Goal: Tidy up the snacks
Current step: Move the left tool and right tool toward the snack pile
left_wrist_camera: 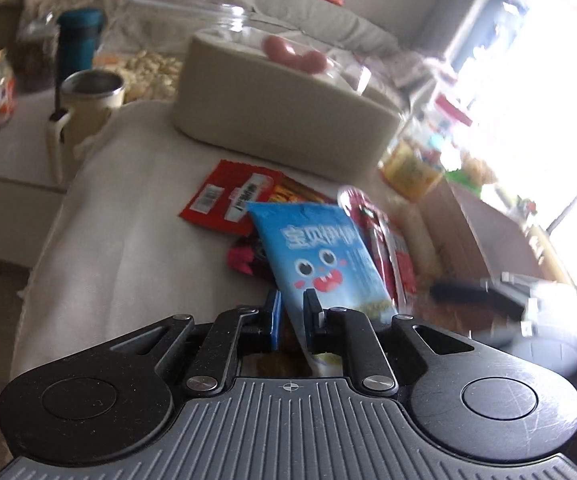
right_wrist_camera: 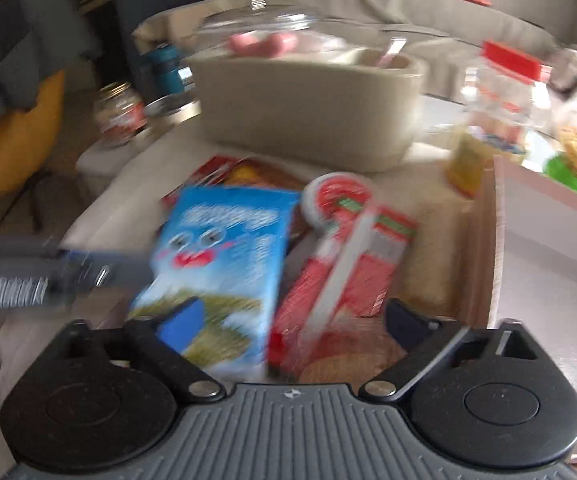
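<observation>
pinching the bottom edge of a blue snack bag (left_wrist_camera: 320,256) with the cartoon monster face, the left gripper (left_wrist_camera: 293,314) has its blue pads squeezed nearly together on the packet, so that one's properly held. the bag sticks up and away from the gripper over a pile of other snacks on the cloth-covered table (left_wrist_camera: 128,240): a red packet with a barcode (left_wrist_camera: 224,200) lying flat behind it, and a red and white packet (right_wrist_camera: 344,248) just beside it on the right. the right gripper (right_wrist_camera: 292,320) has its jaws spread wide, hovering over that red and white packet and the blue bag's corner, gripping nothing as far as i can see. a beige tub (left_wrist_camera: 280,120) sits further back, and a cardboard box (right_wrist_camera: 548,240) stands open at the right. the right wrist view is pretty blurry.
</observation>
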`<state>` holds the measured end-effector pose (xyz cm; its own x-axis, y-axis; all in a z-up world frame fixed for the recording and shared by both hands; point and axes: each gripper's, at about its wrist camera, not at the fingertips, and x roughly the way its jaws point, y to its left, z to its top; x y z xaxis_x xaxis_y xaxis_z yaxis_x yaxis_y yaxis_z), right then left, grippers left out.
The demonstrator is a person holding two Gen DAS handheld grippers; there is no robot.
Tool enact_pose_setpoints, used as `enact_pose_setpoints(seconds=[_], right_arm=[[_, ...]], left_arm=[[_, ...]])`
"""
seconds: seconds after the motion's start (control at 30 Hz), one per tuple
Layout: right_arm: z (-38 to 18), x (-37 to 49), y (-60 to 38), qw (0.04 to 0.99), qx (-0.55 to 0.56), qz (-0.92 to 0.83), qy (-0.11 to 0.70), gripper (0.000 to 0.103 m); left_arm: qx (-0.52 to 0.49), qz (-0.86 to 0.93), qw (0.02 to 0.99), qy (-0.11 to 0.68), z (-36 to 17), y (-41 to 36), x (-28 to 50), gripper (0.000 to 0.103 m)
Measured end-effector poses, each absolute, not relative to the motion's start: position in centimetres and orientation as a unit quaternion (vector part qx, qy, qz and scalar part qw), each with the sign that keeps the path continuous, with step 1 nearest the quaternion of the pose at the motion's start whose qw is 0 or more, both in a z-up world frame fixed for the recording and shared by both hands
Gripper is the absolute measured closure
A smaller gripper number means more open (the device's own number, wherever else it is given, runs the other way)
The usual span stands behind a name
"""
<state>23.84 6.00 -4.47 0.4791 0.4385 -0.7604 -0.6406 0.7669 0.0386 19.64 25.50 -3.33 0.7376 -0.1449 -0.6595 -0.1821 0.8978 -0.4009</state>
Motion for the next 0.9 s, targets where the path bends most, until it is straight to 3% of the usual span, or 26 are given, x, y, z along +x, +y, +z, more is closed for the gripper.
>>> enact_pose_setpoints(seconds=[0.13, 0.2, 0.27, 0.33, 0.53, 0.63, 0.77, 0.9], right_arm=[[-3.9, 22.6, 5.7, 0.817, -0.133, 0.375, 0.418, 0.021], [-3.2, 22.5, 5.6, 0.820, -0.126, 0.381, 0.409, 0.021], [-2.7, 22.9, 5.6, 0.833, -0.108, 0.370, 0.397, 0.018], [-2.7, 23.8, 5.7, 0.840, -0.075, 0.353, 0.405, 0.006], [-4.9, 24.2, 8.8, 0.848, -0.061, 0.320, 0.418, 0.004], [-5.7, 23.0, 9.4, 0.849, -0.083, 0.326, 0.407, 0.005], [-5.6, 20.7, 7.5, 0.838, -0.107, 0.359, 0.396, 0.017], [-5.3, 19.4, 4.4, 0.832, -0.096, 0.375, 0.398, 0.027]], left_arm=[[-0.249, 0.015, 0.907, 0.339, -3.2, 26.5, 19.4, 0.088], [-0.254, 0.014, 0.906, 0.339, -3.0, 26.8, 19.6, 0.088], [-0.251, 0.021, 0.908, 0.335, -2.9, 27.0, 19.8, 0.088], [-0.255, 0.029, 0.908, 0.330, -2.5, 27.4, 20.4, 0.088], [-0.186, 0.061, 0.932, 0.305, -1.6, 28.1, 26.1, 0.088], [-0.206, 0.082, 0.922, 0.317, -3.2, 29.9, 29.3, 0.088], [-0.247, 0.065, 0.898, 0.359, -5.7, 31.3, 30.9, 0.088], [-0.218, 0.032, 0.907, 0.359, -5.1, 29.8, 29.2, 0.088]])
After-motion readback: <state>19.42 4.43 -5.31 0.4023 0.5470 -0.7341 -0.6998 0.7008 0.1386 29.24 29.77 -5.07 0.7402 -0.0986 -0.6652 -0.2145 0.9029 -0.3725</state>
